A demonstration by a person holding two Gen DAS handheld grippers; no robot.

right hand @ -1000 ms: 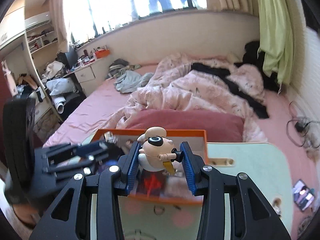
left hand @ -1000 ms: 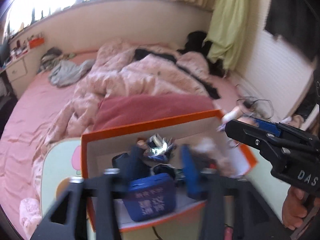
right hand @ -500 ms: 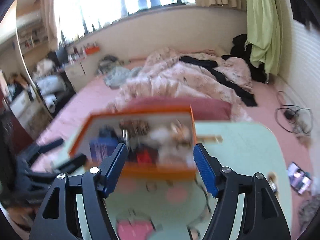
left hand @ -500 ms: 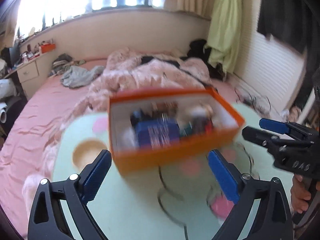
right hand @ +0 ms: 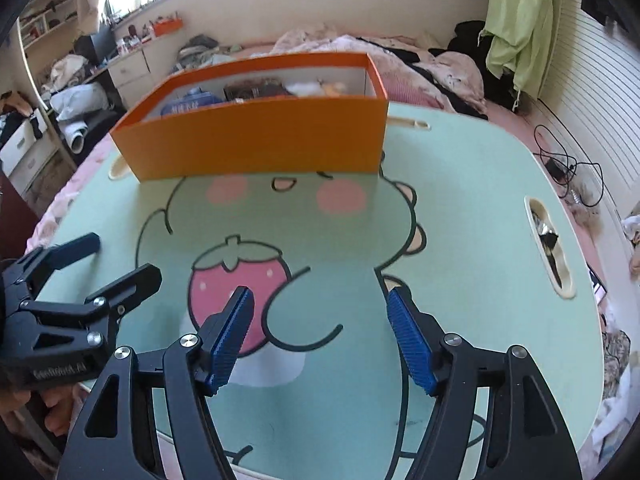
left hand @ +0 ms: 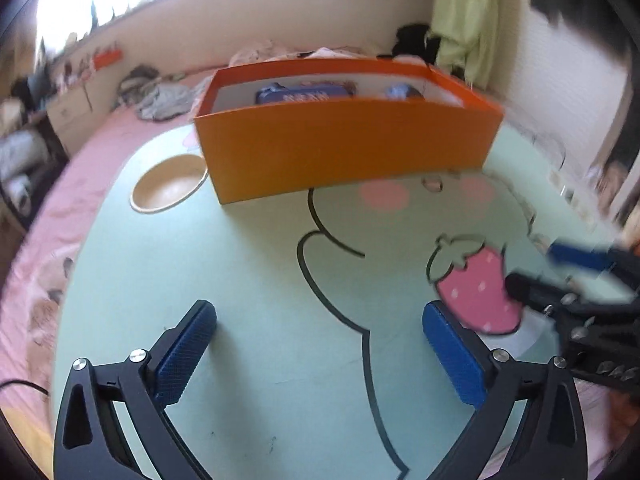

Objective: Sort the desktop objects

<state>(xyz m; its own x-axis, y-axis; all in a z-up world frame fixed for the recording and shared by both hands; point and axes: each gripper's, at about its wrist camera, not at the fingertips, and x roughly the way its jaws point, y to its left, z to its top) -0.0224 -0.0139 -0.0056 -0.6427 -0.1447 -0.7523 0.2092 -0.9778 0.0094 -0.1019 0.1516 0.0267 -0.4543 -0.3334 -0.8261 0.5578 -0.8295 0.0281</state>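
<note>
An orange box (left hand: 348, 148) (right hand: 260, 140) stands at the far side of the pale green cartoon-printed table (left hand: 240, 280) (right hand: 460, 208). Inside it lie a blue pack (left hand: 304, 94) (right hand: 186, 106), a dark item and a pale toy (right hand: 320, 87), mostly hidden by the box's front wall. My left gripper (left hand: 320, 316) (right hand: 124, 258) hovers over bare tabletop in front of the box, its jaws opening wide with nothing between them. My right gripper (right hand: 320, 300) (left hand: 536, 266) is open and empty above the printed strawberry (right hand: 236, 280).
A round cup recess (left hand: 168, 188) sits in the table left of the box, and a long slot (right hand: 548, 248) runs near the right edge. A pink bed with rumpled bedding lies behind the table. Cables (right hand: 568, 164) trail on the right.
Both grippers let go over the box, the left of the blue pack and the right of the toy figure. Both then opened and drew back and down, away from the box.
</note>
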